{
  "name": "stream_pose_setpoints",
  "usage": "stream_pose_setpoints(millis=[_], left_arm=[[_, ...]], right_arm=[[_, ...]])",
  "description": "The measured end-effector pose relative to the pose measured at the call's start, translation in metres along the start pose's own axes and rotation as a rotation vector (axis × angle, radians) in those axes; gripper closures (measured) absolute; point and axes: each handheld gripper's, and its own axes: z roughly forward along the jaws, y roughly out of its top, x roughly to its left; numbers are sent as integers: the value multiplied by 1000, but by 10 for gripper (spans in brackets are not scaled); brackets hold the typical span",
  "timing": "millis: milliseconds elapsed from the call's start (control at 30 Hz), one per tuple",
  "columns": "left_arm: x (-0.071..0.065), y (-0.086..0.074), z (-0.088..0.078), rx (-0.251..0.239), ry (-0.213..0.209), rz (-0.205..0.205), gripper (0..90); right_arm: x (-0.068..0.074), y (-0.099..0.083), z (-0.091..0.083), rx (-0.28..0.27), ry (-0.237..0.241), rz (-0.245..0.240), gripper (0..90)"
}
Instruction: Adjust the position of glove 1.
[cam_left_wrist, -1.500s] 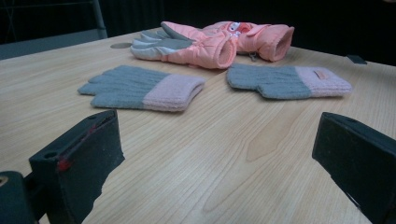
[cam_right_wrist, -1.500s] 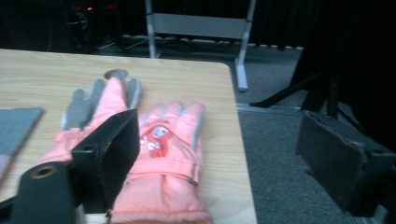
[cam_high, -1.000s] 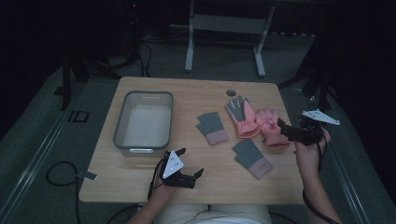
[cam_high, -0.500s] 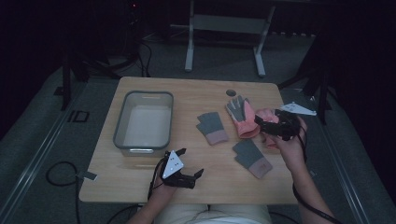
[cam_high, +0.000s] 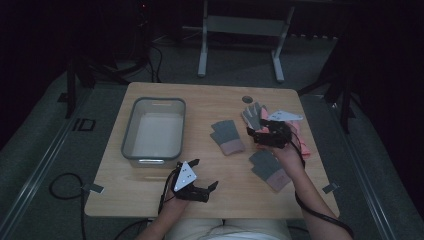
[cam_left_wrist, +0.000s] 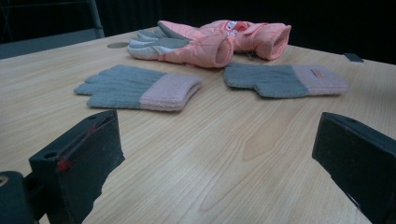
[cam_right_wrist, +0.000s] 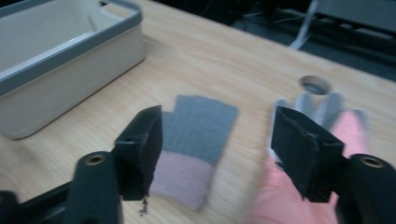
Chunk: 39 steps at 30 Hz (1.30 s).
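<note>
Fingers closing above pink glove (cam_high: 300, 137), table edge (cam_high: 315, 135) near

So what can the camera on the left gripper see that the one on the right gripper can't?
The left gripper view takes in both grey knit gloves, the nearer one and the farther one, plus both pink padded gloves lying together. The right gripper view has the grey-rimmed bin and the round hole in the tabletop. Both show the wooden table, a grey knit glove with a pink cuff, a pink glove, and a pair of black jaws standing apart with nothing between them.
</note>
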Motion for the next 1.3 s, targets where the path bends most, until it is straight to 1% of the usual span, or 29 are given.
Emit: stream_pose_setpoints(millis=[33, 67, 100, 133, 167, 200, 267, 300, 367, 433, 467, 500, 533, 567, 600, 633, 667, 700, 767, 800, 833, 900, 933, 967, 1033, 1133, 1233, 1267, 1300], left_arm=[[0, 0, 0, 0, 0, 0, 11], [0, 0, 0, -1, -1, 0, 11], [0, 0, 0, -1, -1, -1, 11], [0, 0, 0, -1, -1, -2, 11], [0, 0, 0, -1, -1, -3, 11], [0, 0, 0, -1, -1, -4, 11], [0, 0, 0, -2, -2, -2, 11], [0, 0, 0, -2, -2, -2, 11], [0, 0, 0, -1, -3, 0, 11], [0, 0, 0, -1, -5, 1, 11], [0, 0, 0, -1, -5, 1, 11], [0, 0, 0, -1, -5, 1, 11], [0, 0, 0, -1, -5, 2, 11], [0, 0, 0, -1, -5, 2, 11], [-1, 0, 0, -1, -5, 2, 11], [-1, 0, 0, -1, -4, 5, 11], [-1, 0, 0, -1, -2, 8, 12], [-1, 0, 0, 0, -2, 9, 12], [-1, 0, 0, 0, -3, 10, 11], [-1, 0, 0, -1, -3, 9, 11], [-1, 0, 0, 0, -3, 9, 11], [-1, 0, 0, 0, -4, 8, 11], [-1, 0, 0, 0, -4, 7, 11], [-1, 0, 0, 0, -4, 7, 11], [-1, 0, -1, -2, 1, 8, 11], [-2, 0, -1, -3, 2, 11, 12], [-2, 0, -1, -4, 3, 9, 12], [-2, 0, -1, -4, 3, 8, 11], [-2, 0, -1, -4, 3, 8, 12]], right_arm=[[4, 0, 10, 9, 12, -9, 384], [4, 0, 10, 9, 12, -9, 384], [8, -1, 21, 31, 32, -16, 400], [10, -1, 25, 34, 30, -23, 416], [11, -2, 29, 42, 42, -25, 425], [11, -2, 29, 42, 42, -25, 425], [12, -2, 39, 59, 48, -27, 430], [11, -2, 48, 76, 61, -31, 433], [11, -2, 52, 85, 62, -29, 448], [9, -3, 61, 103, 69, -25, 457], [7, -4, 69, 130, 64, -10, 482], [7, -4, 69, 130, 64, -10, 482], [6, -4, 76, 146, 54, -10, 487], [5, -4, 80, 161, 65, -9, 510], [4, -4, 84, 180, 91, 6, 509], [4, -4, 84, 180, 91, 6, 509], [4, -5, 90, 189, 94, 5, 541], [4, -5, 90, 189, 94, 5, 541], [5, -7, 97, 198, 100, -11, 551], [5, -9, 104, 211, 100, -27, 565], [6, -10, 107, 217, 101, -31, 565], [6, -12, 114, 226, 94, -63, 575], [6, -12, 114, 226, 94, -63, 575], [7, -14, 120, 240, 100, -84, 602], [6, -16, 126, 259, 102, -89, 636], [5, -17, 131, 269, 97, -101, 652], [2, -19, 139, 307, 72, -111, 651], [1, -20, 143, 323, 74, -113, 643], [1, -20, 143, 323, 74, -113, 643]])
